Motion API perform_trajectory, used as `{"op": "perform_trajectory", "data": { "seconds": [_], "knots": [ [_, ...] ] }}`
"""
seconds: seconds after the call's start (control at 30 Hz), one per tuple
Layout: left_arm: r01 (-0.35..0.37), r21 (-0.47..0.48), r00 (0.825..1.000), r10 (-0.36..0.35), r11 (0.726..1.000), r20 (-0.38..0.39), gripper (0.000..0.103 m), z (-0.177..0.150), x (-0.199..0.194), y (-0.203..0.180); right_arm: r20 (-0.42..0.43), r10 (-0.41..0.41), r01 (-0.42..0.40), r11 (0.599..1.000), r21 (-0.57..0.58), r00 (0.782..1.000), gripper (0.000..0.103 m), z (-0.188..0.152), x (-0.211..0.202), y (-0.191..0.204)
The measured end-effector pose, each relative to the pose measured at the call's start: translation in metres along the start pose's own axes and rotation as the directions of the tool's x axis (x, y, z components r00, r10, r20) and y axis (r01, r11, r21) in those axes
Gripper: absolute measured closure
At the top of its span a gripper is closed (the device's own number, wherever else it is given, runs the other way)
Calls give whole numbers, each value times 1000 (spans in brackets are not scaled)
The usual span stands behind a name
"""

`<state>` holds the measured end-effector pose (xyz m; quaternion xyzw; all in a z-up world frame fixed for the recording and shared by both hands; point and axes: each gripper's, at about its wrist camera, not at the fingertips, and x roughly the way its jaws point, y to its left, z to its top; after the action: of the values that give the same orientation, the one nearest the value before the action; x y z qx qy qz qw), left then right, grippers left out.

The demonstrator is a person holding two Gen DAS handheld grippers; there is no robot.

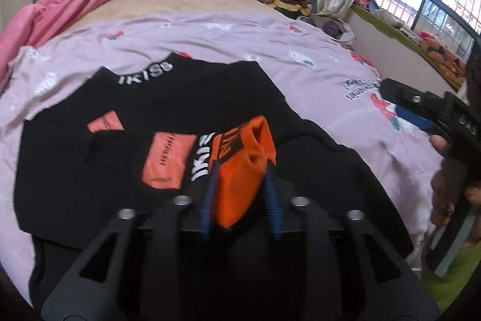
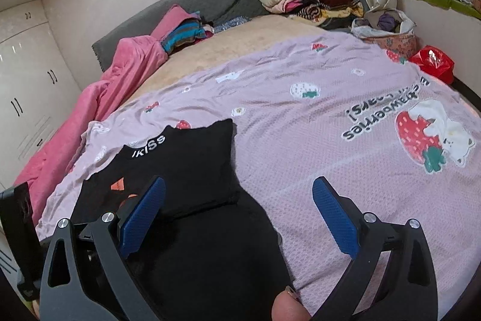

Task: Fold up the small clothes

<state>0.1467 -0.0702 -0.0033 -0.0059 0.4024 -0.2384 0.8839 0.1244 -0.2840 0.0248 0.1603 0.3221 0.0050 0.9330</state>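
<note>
Two claws work over a black knit sweater with orange patches and white lettering (image 1: 168, 122), spread flat on the lilac strawberry-print quilt (image 1: 300, 56) covering the bed, where I am folding it. My left claw (image 1: 240, 170) has its blue pads narrowly parted around the sweater's orange ribbed cuff (image 1: 240, 164), brought in over the chest, I judge, to lay the sleeve across; whether the pads still pinch it I cannot tell. My right claw (image 2: 237, 218) hovers wide and empty above the sweater's right edge, likely waiting to take the next fold.
</note>
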Motion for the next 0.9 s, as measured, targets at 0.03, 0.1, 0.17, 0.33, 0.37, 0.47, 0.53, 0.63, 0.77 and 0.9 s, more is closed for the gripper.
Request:
{"op": "perform_trajectory", "data": {
  "seconds": [0.03, 0.1, 0.17, 0.33, 0.37, 0.47, 0.53, 0.63, 0.77, 0.9],
  "knots": [
    [30, -9, 1000, -30, 999, -4, 65, -2, -1, 2, -14, 2, -2, 1000, 2, 1000, 5, -1, 3, 0],
    [83, -35, 997, -82, 996, 9, 59, -3, -5, 6, -41, 14, -14, 1000, 3, 999, 5, -4, 10, 2],
    [65, -56, 998, -63, 996, 29, 58, -2, -11, 14, -73, 28, -27, 1000, 7, 997, 5, -8, 17, 5],
    [-37, -177, 996, 49, 984, 69, 48, 18, -28, 60, -178, 98, -102, 995, -16, 979, 11, -26, 40, 32],
    [-76, -190, 994, 89, 979, 62, 46, 22, -29, 67, -202, 124, -135, 990, -39, 971, 16, -31, 47, 44],
    [-196, -230, 974, 216, 953, 67, 43, 35, -37, 95, -276, 184, -206, 977, -51, 943, 22, -43, 66, 68],
    [-218, -272, 965, 249, 937, 86, 38, 37, -44, 113, -311, 185, -213, 976, -57, 932, 28, -49, 77, 77],
    [-247, -307, 951, 290, 919, 104, 36, 32, -53, 136, -347, 171, -206, 976, -67, 922, 44, -57, 95, 86],
    [-262, -401, 938, 329, 878, 107, 32, 18, -67, 173, -320, 205, -249, 963, -105, 925, 94, -57, 94, 97],
    [-259, -462, 934, 342, 848, 106, 32, 11, -78, 198, -250, 225, -274, 944, -184, 942, 95, -42, 79, 114]
  ]
}}
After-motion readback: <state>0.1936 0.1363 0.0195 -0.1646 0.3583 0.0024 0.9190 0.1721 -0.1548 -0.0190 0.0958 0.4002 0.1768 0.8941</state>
